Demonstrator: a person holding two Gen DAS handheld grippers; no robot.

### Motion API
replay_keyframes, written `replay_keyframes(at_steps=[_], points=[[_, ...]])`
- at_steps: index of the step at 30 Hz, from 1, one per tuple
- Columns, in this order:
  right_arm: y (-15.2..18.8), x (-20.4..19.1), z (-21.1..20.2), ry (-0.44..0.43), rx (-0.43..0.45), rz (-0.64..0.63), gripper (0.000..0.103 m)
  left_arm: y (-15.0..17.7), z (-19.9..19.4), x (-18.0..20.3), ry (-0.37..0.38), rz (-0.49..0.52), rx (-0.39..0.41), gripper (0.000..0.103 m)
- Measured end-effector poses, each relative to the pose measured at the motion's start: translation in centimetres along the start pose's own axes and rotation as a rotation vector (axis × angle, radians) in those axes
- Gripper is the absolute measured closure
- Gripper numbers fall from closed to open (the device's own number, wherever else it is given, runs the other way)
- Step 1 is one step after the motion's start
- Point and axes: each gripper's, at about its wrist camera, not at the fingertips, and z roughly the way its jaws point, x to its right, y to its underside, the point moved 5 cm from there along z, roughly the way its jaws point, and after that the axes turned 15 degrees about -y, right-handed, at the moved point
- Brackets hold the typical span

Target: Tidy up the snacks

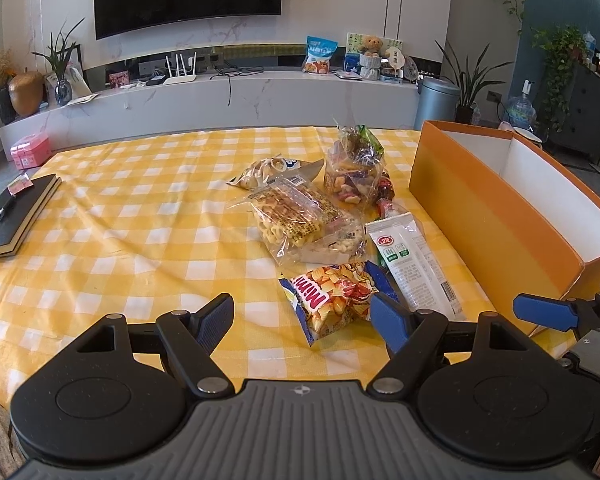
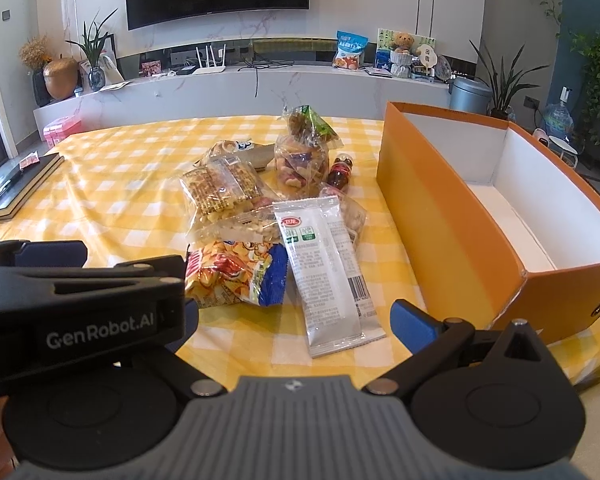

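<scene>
A pile of snacks lies mid-table: a yellow Mimi chip bag point(image 1: 332, 300) point(image 2: 236, 272), a white sachet point(image 1: 416, 268) point(image 2: 328, 264), clear packs of crackers point(image 1: 292, 216) point(image 2: 220, 188) and peanuts point(image 2: 236, 228), a tall clear bag of mixed sweets point(image 1: 352, 168) point(image 2: 300, 156) and a small cola bottle point(image 2: 340, 172). An open orange box point(image 1: 480, 220) point(image 2: 452, 220) with a white inside stands to the right. My left gripper point(image 1: 304, 320) is open and empty, just before the chip bag. My right gripper point(image 2: 300, 312) is open and empty near the sachet; its left finger is hidden behind the left gripper's body.
The table has a yellow checked cloth point(image 1: 140, 220). A black notebook with a pen point(image 1: 12, 216) point(image 2: 16, 188) lies at the far left. Beyond the table stand a white TV bench, plants and a grey bin point(image 1: 436, 100).
</scene>
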Motion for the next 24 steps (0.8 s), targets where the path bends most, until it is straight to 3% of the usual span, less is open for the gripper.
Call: replay_keyframes(at_steps=[14,24], points=[[0.6,-0.4,1.3,-0.011,-0.022,-0.019,0.004,0.6,1.3,-0.2,0.018,0.013,-0.056,0.012],[1.2,0.6,2.4,-0.051,0.025,-0.003,0.003,1.0,2.3,-0.3,0.042,0.026,-0.073,0.012]])
